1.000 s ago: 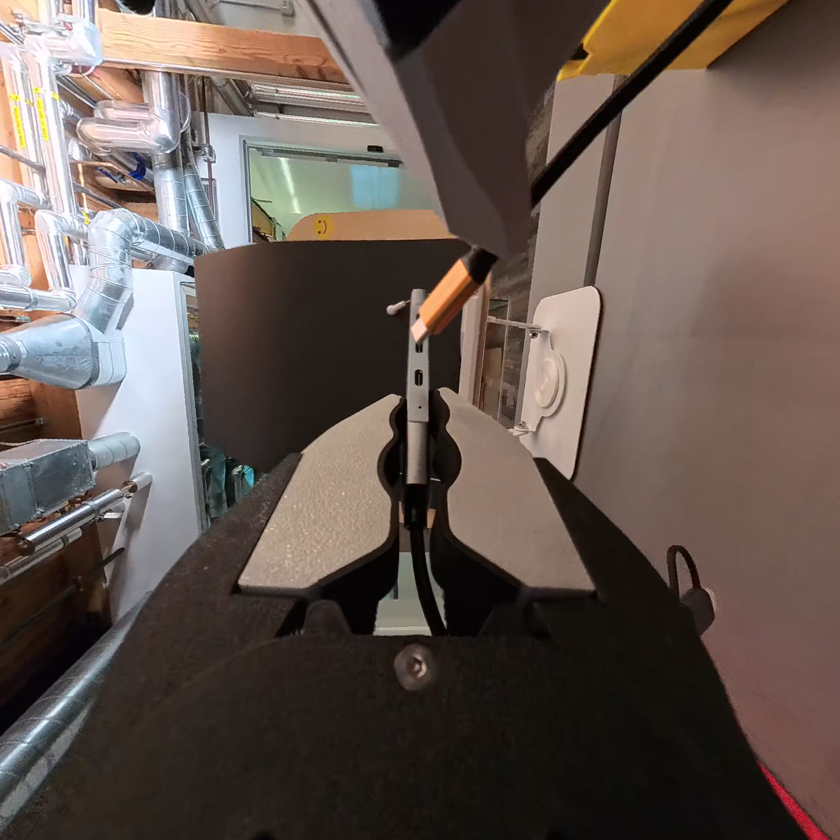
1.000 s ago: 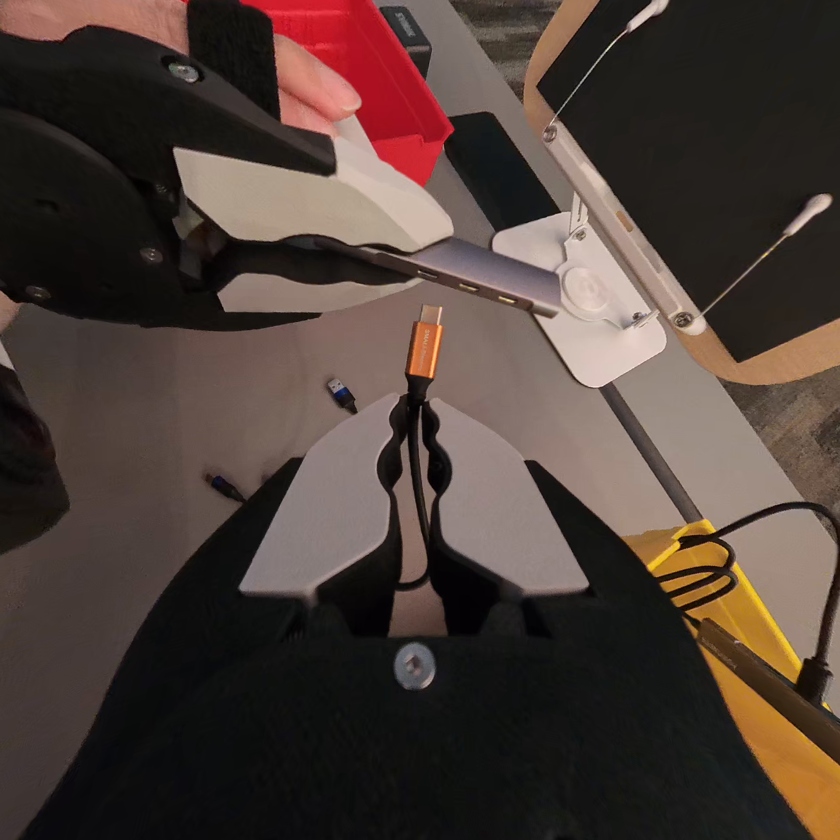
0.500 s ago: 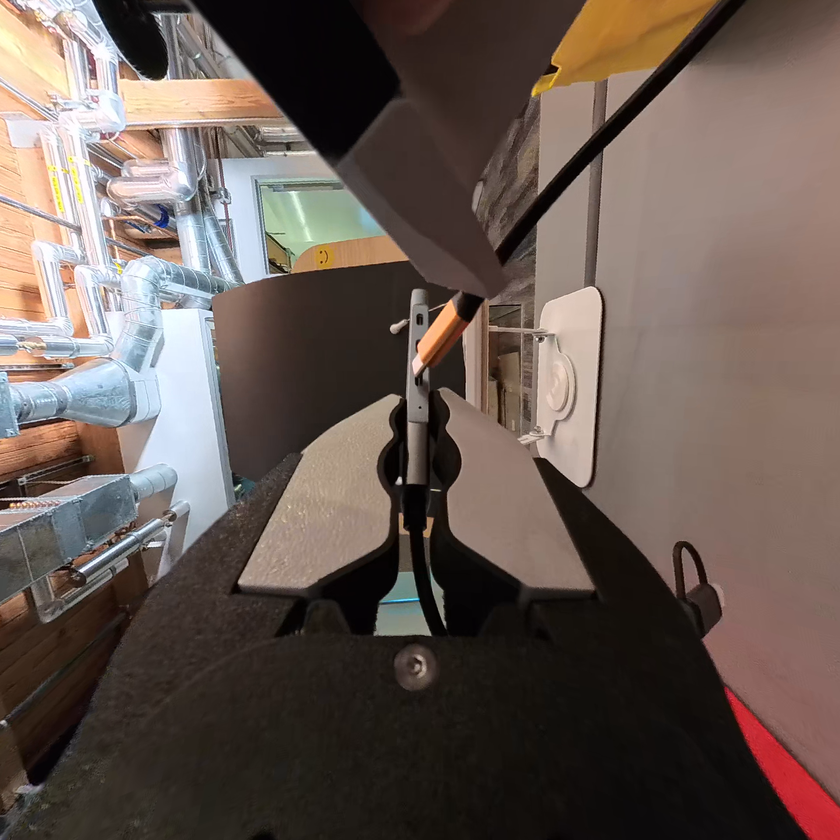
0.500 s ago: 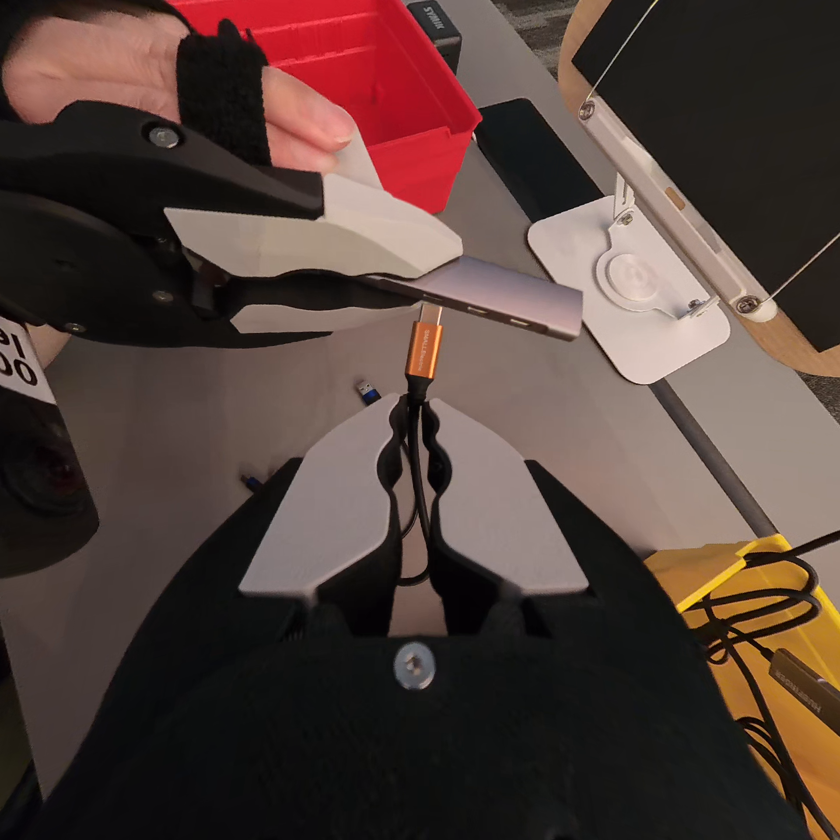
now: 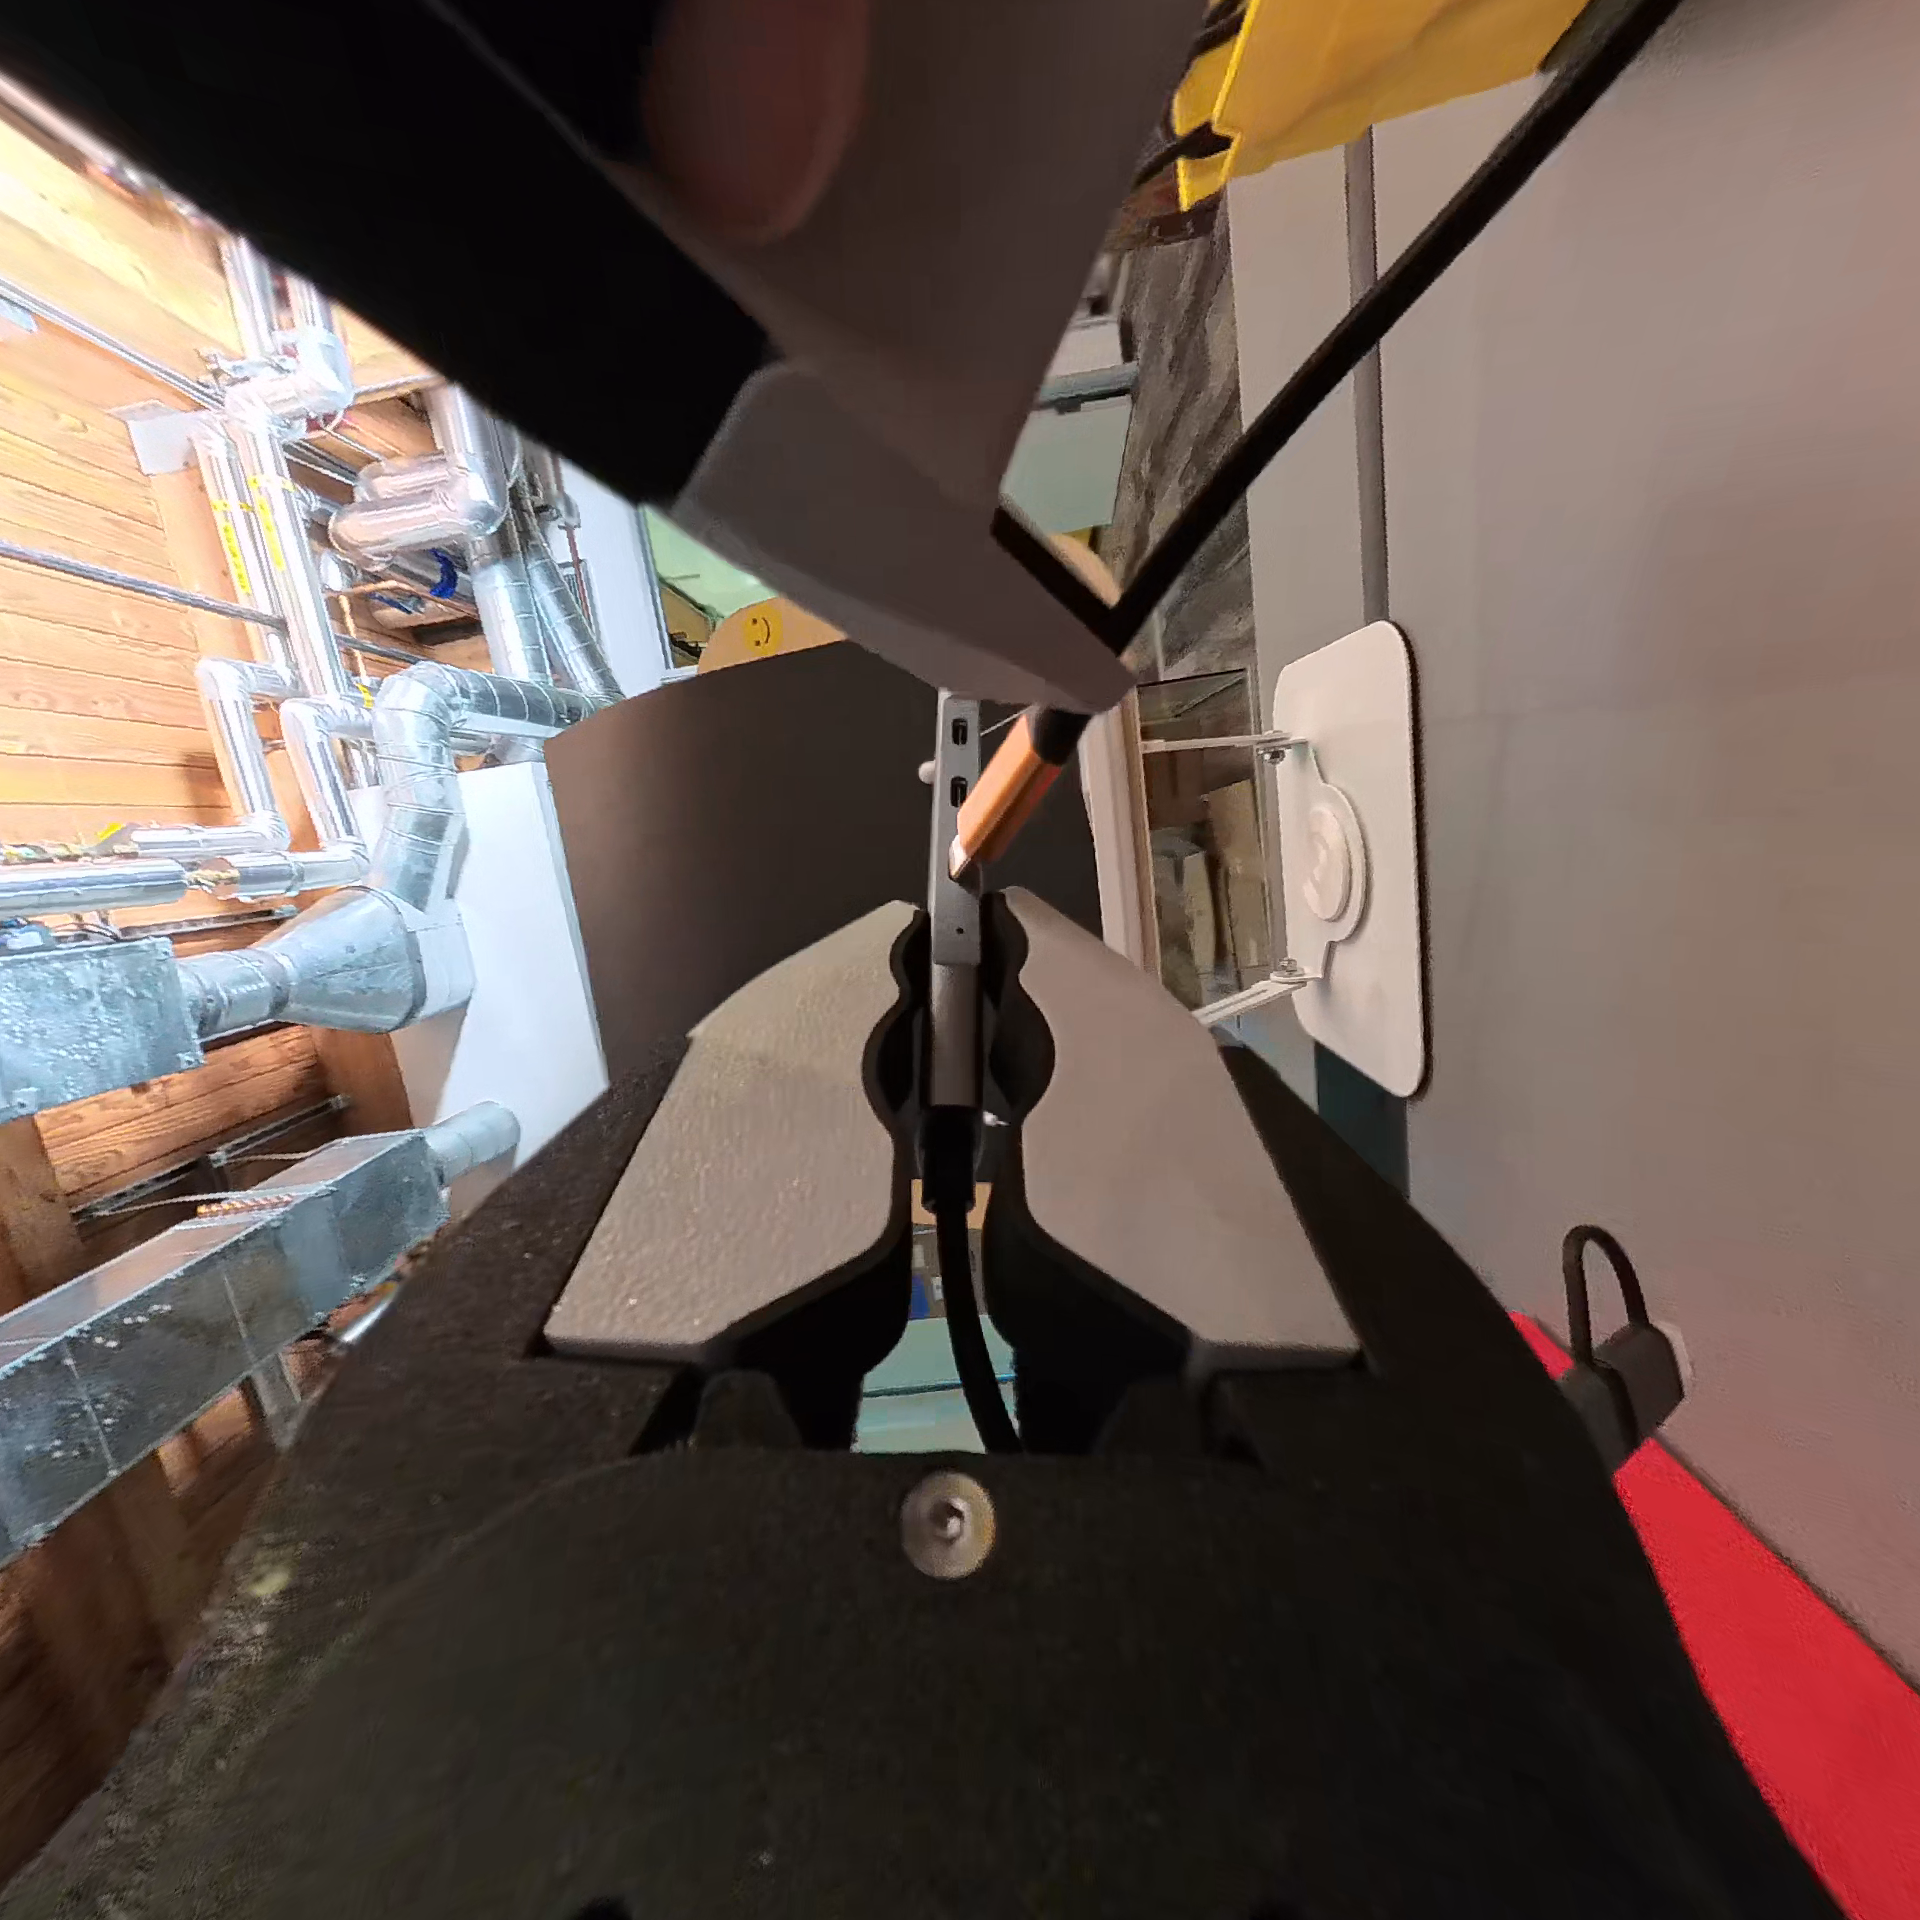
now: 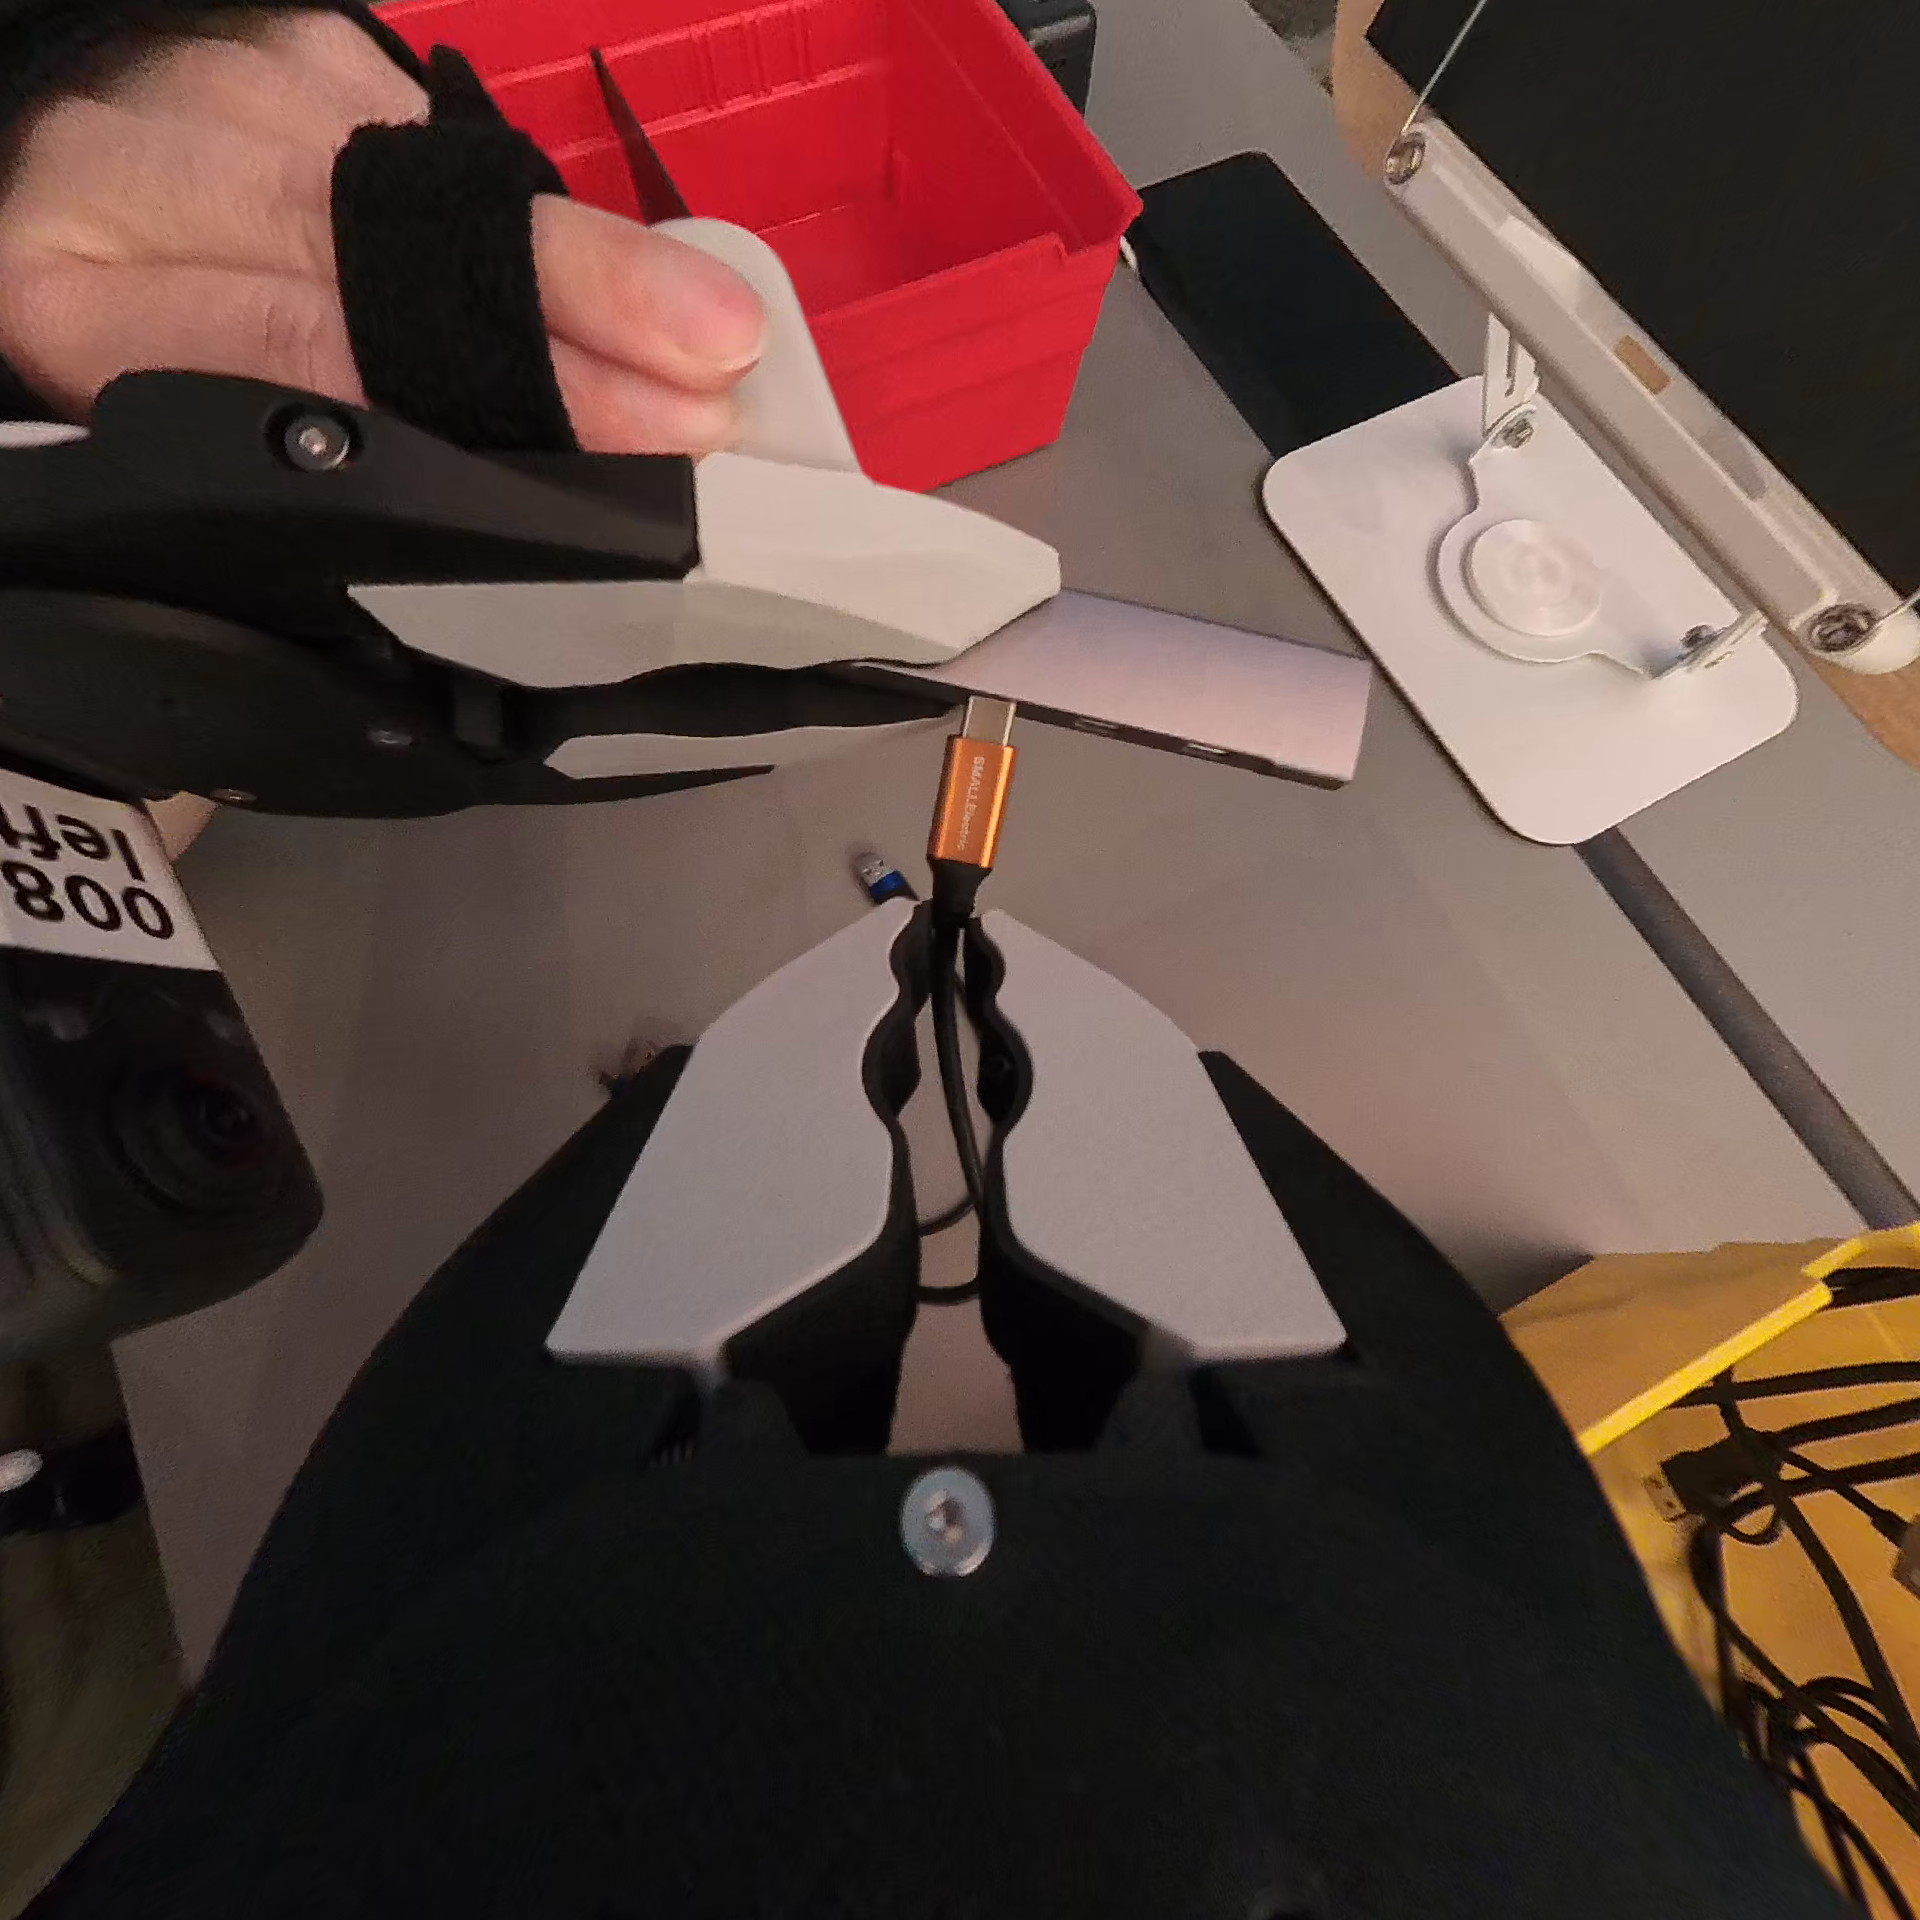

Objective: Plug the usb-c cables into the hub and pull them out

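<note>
- Grey tabletop [image 6: 1299, 987] carries a red bin [image 6: 935, 260] and a yellow bin [image 6: 1662, 1351].
- Left gripper [image 6: 997, 665] is clamped on the grey hub [image 6: 1195, 675], held above the table.
- Right gripper [image 6: 951, 920] pinches the black cable [image 6: 961, 1039]; its orange usb-c plug [image 6: 971, 795] has its metal tip at a hub port.

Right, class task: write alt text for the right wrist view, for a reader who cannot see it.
The right hand-held gripper pinches a black cable just behind its orange metal USB-C plug, whose silver tip meets the edge of a flat grey metal hub held by the left hand-held gripper. Behind them on the grey table stands a red plastic bin.
</note>
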Demonstrator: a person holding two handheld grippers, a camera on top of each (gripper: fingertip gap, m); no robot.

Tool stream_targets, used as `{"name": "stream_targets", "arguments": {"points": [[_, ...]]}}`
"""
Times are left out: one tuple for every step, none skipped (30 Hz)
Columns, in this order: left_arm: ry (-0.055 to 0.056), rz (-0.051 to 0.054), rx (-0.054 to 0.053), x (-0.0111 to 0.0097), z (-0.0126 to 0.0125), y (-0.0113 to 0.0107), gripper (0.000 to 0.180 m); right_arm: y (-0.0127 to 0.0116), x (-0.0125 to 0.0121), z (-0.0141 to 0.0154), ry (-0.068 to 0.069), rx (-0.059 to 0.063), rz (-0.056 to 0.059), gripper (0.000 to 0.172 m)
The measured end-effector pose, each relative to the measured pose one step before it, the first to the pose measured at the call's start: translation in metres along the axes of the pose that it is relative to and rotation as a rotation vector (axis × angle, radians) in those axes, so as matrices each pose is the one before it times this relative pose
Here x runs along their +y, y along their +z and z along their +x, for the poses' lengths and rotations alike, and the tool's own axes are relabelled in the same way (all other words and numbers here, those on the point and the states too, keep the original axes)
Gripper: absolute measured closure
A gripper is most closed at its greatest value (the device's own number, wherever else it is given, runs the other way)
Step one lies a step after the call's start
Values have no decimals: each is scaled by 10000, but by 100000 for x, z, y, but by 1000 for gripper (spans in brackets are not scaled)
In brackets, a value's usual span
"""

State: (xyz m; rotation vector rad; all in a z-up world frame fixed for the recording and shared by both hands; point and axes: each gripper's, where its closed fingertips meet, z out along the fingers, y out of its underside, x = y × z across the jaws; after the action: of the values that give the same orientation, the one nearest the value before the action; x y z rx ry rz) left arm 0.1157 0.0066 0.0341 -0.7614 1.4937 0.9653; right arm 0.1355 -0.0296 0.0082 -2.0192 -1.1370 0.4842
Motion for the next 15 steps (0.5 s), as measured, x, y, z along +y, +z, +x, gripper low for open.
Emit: {"name": "stream_targets", "arguments": {"points": [[148,8,-1,-130,67,-34,172,28,130,-71,97,-127,-43,166],[144,46,-44,-173,16,-35,172,41,154,-66,98,-132,-61,166],[152,83,-75,-181,-24,-33,172,46,174,-62,136,-148,-65,166],[108,72,-91,-141,-41,-20,172,47,131,-64,149,-169,-34,166],[80,0,-37,-27,2,14,172,24,55,-11,140,-144,18,166],[51,24,-15,-33,35,7,172,16,34,-7,148,-147,27,166],[32,28,36,-19,109,23,172,3,56,-7,124,-141,5,166],[50,17,78,-20,179,20,172,16,92,52,78,-76,-21,166],[99,53,57,-80,186,11,172,21,133,32,60,-53,-59,166],[154,57,14,-94,152,11,172,50,156,0,27,-54,-80,166],[161,18,-44,-54,79,20,172,27,114,39,20,-5,-62,166],[159,-22,-25,8,97,30,172,17,59,56,23,10,-25,166],[34,-14,-2,5,73,40,172,15,5,17,28,-14,-1,166],[-35,-3,48,-2,96,34,172,5,19,1,24,-16,-5,166],[-6,39,41,-54,79,-8,172,-5,57,23,18,-3,-29,166]]}}
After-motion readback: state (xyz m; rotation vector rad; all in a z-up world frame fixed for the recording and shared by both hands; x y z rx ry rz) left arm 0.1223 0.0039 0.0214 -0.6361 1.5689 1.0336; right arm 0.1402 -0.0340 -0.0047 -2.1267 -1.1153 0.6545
